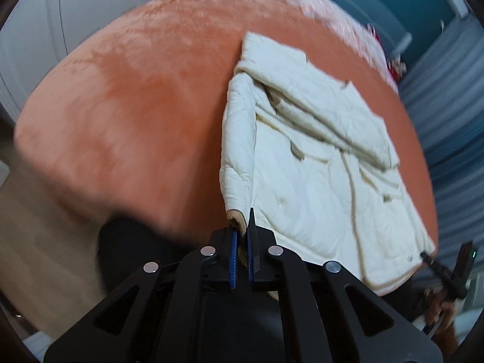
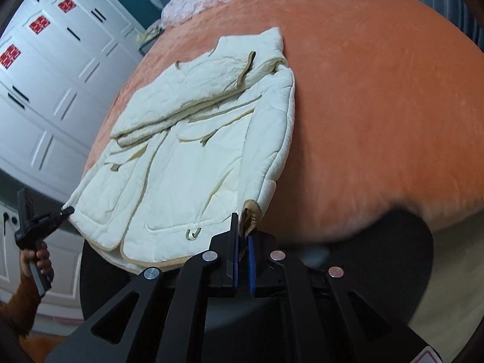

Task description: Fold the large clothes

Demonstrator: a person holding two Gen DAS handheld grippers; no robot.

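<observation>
The left claw sits at the lower centre of its own view, blue pads pinched together on cloth. The right claw, lower centre likewise, is clamped too. A bare hand grips a handle at lower left.

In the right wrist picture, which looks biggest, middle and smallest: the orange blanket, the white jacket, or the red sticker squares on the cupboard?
1. Orange blanket, the largest.
2. White jacket.
3. Red sticker squares, the smallest, though the cupboard sits farther back, which shrinks them.
</observation>
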